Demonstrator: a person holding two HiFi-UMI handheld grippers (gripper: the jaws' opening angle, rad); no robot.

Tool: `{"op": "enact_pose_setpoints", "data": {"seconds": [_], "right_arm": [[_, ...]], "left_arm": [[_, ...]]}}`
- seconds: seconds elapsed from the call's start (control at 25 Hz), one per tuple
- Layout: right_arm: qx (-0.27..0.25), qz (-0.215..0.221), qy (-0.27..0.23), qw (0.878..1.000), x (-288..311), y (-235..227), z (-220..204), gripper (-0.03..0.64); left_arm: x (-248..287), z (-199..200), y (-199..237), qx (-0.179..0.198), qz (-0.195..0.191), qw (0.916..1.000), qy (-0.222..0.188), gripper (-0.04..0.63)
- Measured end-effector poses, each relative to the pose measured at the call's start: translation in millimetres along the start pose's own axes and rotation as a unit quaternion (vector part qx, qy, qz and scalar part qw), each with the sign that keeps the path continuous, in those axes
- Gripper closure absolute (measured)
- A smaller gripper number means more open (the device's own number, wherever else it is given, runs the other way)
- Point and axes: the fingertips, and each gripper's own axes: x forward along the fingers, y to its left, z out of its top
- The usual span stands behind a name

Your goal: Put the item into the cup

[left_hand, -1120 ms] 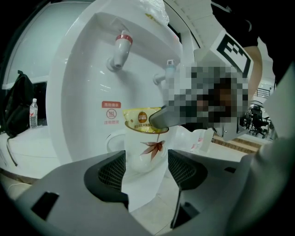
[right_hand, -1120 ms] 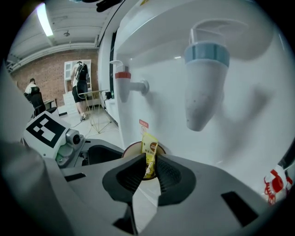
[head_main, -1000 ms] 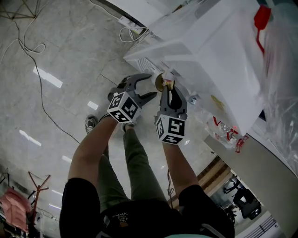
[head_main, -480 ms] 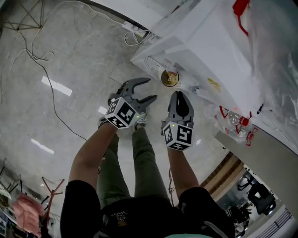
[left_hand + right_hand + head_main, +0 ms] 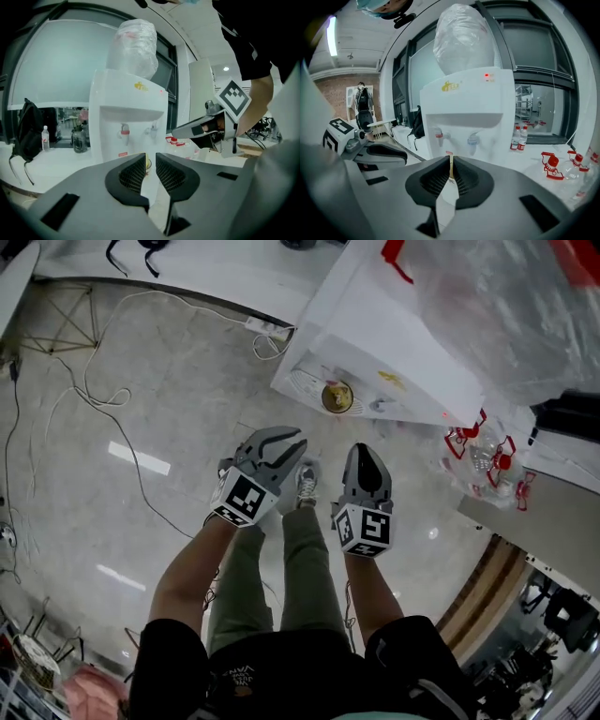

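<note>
While both grippers hang in front of the water dispenser (image 5: 412,334), the cup (image 5: 337,397) stands on the dispenser's front ledge, below its two taps. From the head view the cup is a small round thing with a pale rim and a golden-brown inside. The item (image 5: 340,392) lies in it as a light, yellowish lump against one side. It is too small to make out its shape or what it is.

Neither gripper touches the cup, and both are on the person's side of the dispenser, well apart from the ledge. The left gripper (image 5: 298,441) has its jaws released, a narrow gap apart. Nothing is between them, and only a sliver of the yellow cup shows through the gap in the left gripper view. The right gripper (image 5: 364,450) has its jaws clenched down to a thin slit and grips nothing. The pale strip in that slit is the dispenser front and the cup behind it.

On top of the dispenser sits a big bottle wrapped in clear plastic (image 5: 461,37). The taps are a red one (image 5: 439,136) and a blue one (image 5: 472,139). Beside the dispenser's foot lie clear bottles with red handles (image 5: 480,448). White cables (image 5: 94,395) trail over the shiny floor (image 5: 141,512) on the dispenser's other side.
</note>
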Motion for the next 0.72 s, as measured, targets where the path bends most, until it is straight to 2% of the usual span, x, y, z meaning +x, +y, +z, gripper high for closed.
{"op": "enact_pose_setpoints", "data": {"seconds": [0.24,0.4,0.56,0.72], "right_arm": [[0.005,-0.009,-0.021,1.0,-47,4,39,0.569],[0.003,-0.009,-0.043,0.999,-79,10,73,0.569],[-0.002,-0.005,-0.059,0.998,-118,18,104,0.569],[0.001,-0.003,-0.088,0.996,-151,31,139,0.569]], "left_arm": [[-36,56,-15,0.008,-0.003,0.9997,-0.025,0.552],[-62,95,-29,0.011,-0.009,0.9991,-0.039,0.557],[-93,138,-49,0.031,-0.013,0.9981,-0.051,0.557],[-124,176,-61,0.029,-0.009,0.9971,-0.07,0.557]]}}
